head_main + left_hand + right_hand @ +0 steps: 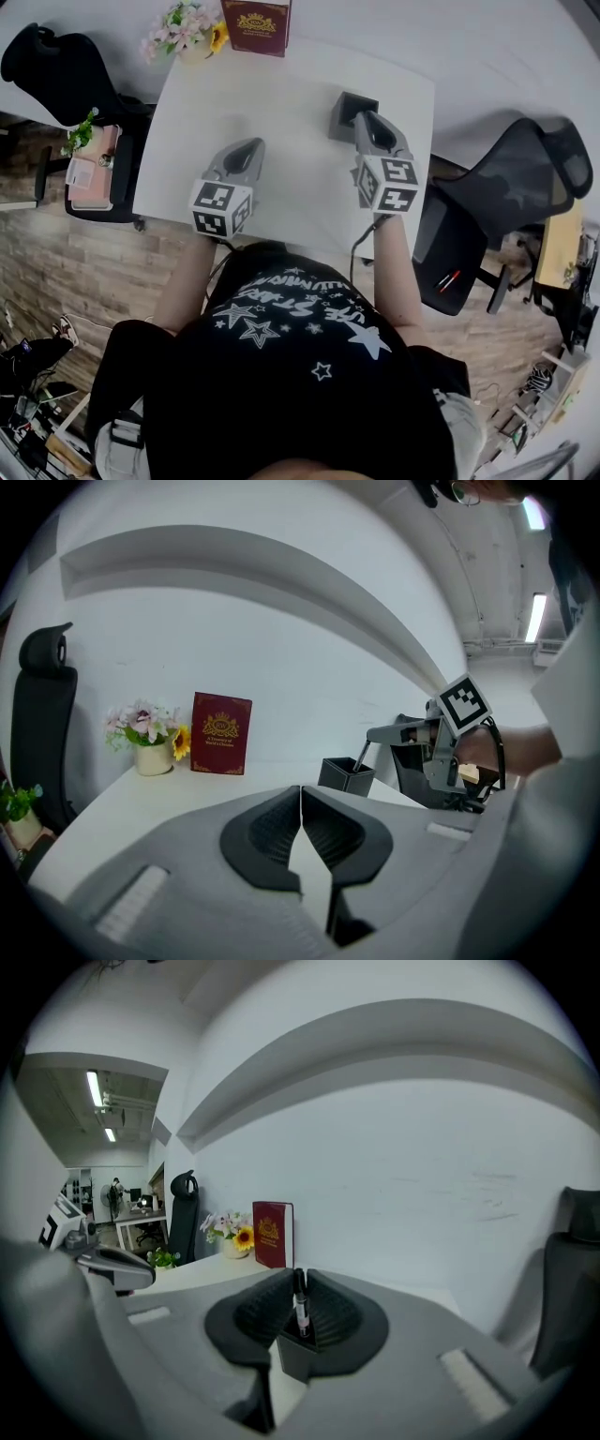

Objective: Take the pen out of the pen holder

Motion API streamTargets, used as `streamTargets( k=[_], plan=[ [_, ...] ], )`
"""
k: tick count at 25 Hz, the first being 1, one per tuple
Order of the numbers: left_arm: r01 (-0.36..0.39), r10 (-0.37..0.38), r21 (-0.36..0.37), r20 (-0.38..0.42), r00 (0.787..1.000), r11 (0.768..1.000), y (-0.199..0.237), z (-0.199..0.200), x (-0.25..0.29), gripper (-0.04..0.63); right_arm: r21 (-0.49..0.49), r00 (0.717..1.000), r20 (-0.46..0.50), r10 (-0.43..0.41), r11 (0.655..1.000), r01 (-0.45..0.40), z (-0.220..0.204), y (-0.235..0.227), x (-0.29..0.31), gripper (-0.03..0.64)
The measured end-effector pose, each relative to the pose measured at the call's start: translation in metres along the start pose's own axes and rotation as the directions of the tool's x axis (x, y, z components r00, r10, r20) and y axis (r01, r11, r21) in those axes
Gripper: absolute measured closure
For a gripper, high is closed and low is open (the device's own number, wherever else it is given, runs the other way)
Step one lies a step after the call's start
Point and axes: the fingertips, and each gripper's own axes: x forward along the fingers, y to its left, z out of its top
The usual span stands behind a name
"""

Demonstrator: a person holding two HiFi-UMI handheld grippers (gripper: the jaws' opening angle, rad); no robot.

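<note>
The black square pen holder (345, 116) stands on the white table (281, 103) toward its right side. My right gripper (362, 122) reaches over the holder. In the right gripper view its jaws are closed on the upper part of a dark pen (301, 1305), whose lower end still sits inside the holder (294, 1356). From the left gripper view, the pen (360, 757) slants up out of the holder (345, 775) into the right gripper's tip (375, 735). My left gripper (251, 150) hovers over the table's middle, shut (300, 797) and empty.
A dark red book (255, 26) and a vase of flowers (187, 33) stand at the table's far edge. One black office chair (56, 70) is at the left, a mesh one (525, 178) at the right. A small side stand (94, 169) sits by the table's left edge.
</note>
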Motion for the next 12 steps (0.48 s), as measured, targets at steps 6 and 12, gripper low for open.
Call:
streamTargets(
  k=[6,12],
  plan=[
    [-0.010,0.010,0.011,0.020,1.000,1.000,-0.023,-0.001,-0.031,0.581,0.006,0.994,0.108,-0.007,1.000,0.006,0.031,0.004,-0.043,0.572],
    [-0.004,0.003,0.014,0.028,1.000,1.000,-0.054,-0.012,-0.065,0.581,-0.005,0.989,0.149,-0.001,1.000,0.002,0.034,0.016,-0.095,0.572]
  ],
)
